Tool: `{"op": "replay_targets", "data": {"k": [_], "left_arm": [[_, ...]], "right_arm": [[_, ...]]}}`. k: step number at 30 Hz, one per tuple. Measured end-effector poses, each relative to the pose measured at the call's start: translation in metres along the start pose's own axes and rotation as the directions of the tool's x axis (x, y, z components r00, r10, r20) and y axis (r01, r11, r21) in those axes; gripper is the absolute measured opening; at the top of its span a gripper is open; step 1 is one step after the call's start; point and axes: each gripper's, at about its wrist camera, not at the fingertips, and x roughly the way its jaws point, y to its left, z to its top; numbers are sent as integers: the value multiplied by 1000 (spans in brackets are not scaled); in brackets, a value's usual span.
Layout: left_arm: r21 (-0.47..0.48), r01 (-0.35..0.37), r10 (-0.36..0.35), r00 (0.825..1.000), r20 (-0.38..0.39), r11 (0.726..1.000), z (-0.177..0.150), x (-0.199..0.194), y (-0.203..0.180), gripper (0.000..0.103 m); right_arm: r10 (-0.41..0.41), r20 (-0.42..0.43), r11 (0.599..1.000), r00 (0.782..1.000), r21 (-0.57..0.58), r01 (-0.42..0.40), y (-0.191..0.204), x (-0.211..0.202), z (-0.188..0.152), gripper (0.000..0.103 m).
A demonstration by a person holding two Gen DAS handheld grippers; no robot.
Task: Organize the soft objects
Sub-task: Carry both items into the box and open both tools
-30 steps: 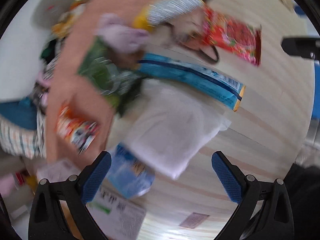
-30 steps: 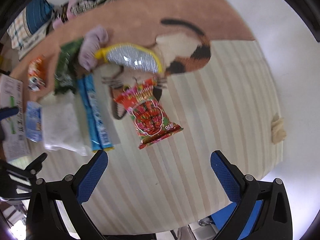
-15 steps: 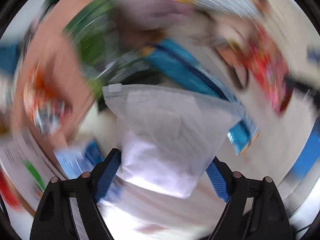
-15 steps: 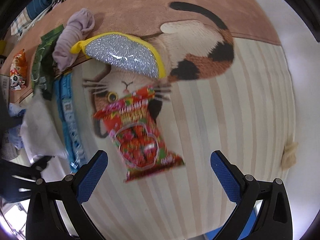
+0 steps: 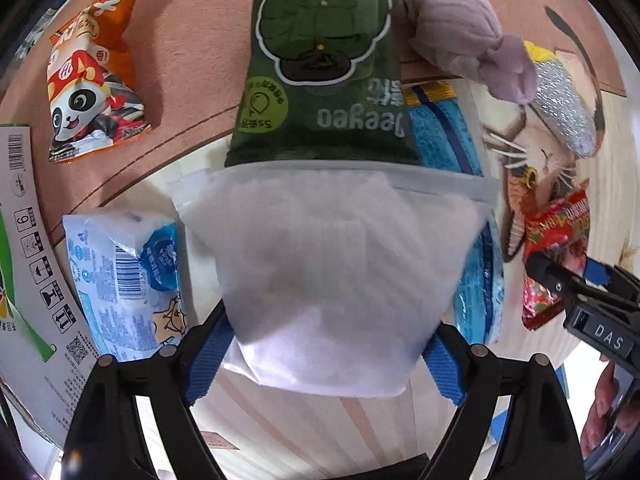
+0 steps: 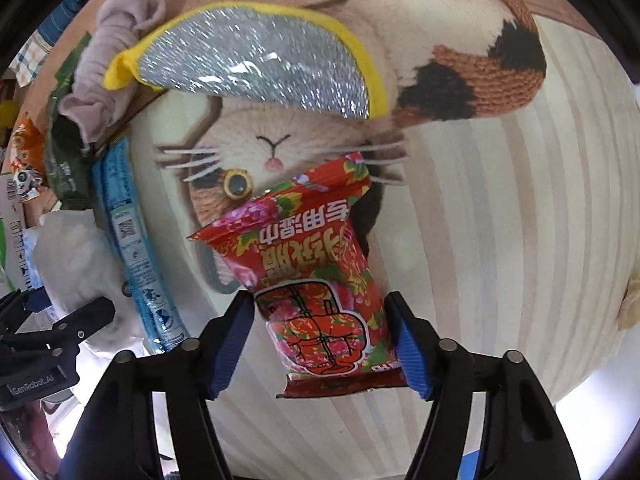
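Observation:
My left gripper (image 5: 324, 356) is shut on a white translucent zip pouch (image 5: 332, 264), which fills the space between its blue pads. My right gripper (image 6: 320, 348) is shut on a red floral wet-wipe pack (image 6: 316, 280), its pads pressed on both sides of the pack. The red pack also shows at the right of the left wrist view (image 5: 556, 248). A dark green pack (image 5: 324, 64) and a mauve rolled cloth (image 5: 460, 28) lie beyond the pouch. A silver and yellow pad (image 6: 256, 60) lies on the cat mat.
A long blue pack (image 5: 452, 140) lies beside the pouch. An orange panda snack bag (image 5: 92, 76) and a blue-white tissue pack (image 5: 128, 280) lie at left, next to a cardboard box (image 5: 28, 256). The cat-pattern mat (image 6: 460, 68) covers the striped table (image 6: 540, 220).
Both grippers have moved forward and closed. The left took hold of the white pouch, the right took hold of the red pack.

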Motion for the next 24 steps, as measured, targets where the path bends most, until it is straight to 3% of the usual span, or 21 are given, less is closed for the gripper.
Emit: {"op": "replay_targets", "data": {"k": [3,5,9,13,17,21,24], "left_arm": [[-14,8,-8,1000,29,1000,-4,-8,1,77],[-7,5,-5,999,50,1000,-19,-3,0,72],[-19,-15,17,993,119,1000,-42,-28,2,69],[-53,51,-40,981,191,997,-73,-66,16,69],[-97,127,-94,953,286,987,-110,-116,44,69],[-153,194,-124,919,374,969,-144,-164,95,69],[-196,226,-129,902,411,954,-152,-182,132,69]], "right_arm": [[-27,20,1000,999,-6,28,0,7,-5,65],[-23,38,1000,999,7,23,3,8,-7,52],[-9,69,1000,998,25,7,9,-1,-22,48],[61,114,998,992,8,-62,17,-30,-47,48],[136,164,990,977,-56,-128,49,-68,-73,48],[220,207,971,953,-140,-194,104,-123,-93,48],[293,224,945,929,-214,-247,157,-151,-112,48]]}}
